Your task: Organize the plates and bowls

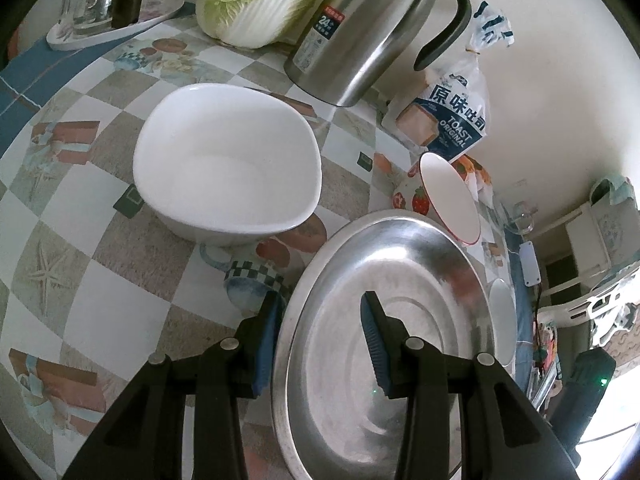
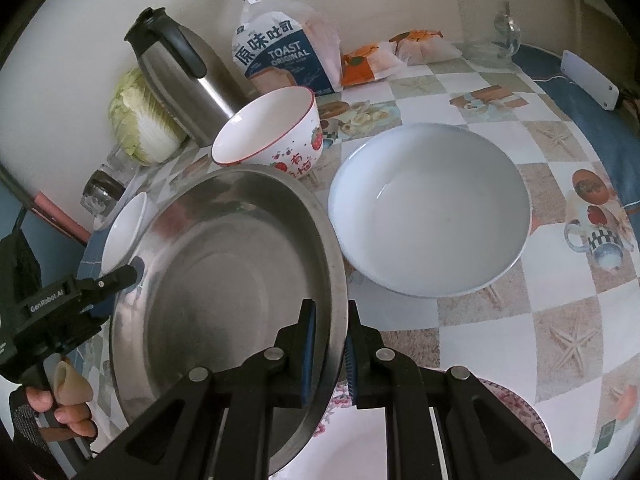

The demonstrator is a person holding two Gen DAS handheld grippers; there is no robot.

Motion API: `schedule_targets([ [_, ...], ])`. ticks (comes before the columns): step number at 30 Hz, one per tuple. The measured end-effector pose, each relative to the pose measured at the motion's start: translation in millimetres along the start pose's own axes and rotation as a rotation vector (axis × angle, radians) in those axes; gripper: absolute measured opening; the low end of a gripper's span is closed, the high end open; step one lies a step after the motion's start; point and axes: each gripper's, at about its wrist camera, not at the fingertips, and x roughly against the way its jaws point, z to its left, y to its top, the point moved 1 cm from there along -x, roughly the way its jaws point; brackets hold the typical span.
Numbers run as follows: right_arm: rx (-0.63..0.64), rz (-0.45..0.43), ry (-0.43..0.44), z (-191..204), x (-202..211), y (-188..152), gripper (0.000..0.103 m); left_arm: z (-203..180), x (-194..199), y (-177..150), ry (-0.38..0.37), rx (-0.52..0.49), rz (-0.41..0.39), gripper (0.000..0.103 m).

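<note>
A steel plate hangs tilted above the checked tablecloth. My right gripper is shut on its near rim. My left gripper straddles the opposite rim, one pad against the outside, the other over the inside with a gap showing. A white squarish bowl sits beyond the left gripper. A strawberry-print bowl stands behind the steel plate. A wide pale bowl rests right of it. A floral plate lies partly hidden under my right gripper.
Along the wall stand a steel thermos jug, a cabbage, a toast bag and orange snack packets. A tray of glassware sits at the far left corner. A hand holds the left gripper.
</note>
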Motion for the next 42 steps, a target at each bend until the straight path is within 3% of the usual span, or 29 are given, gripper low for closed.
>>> schedule_targets([
  [42, 0.013, 0.018, -0.036, 4.2, 2.6, -1.5, 0.016, -1.7, 6.0, -5.6, 0.061, -0.024, 0.053, 0.042],
])
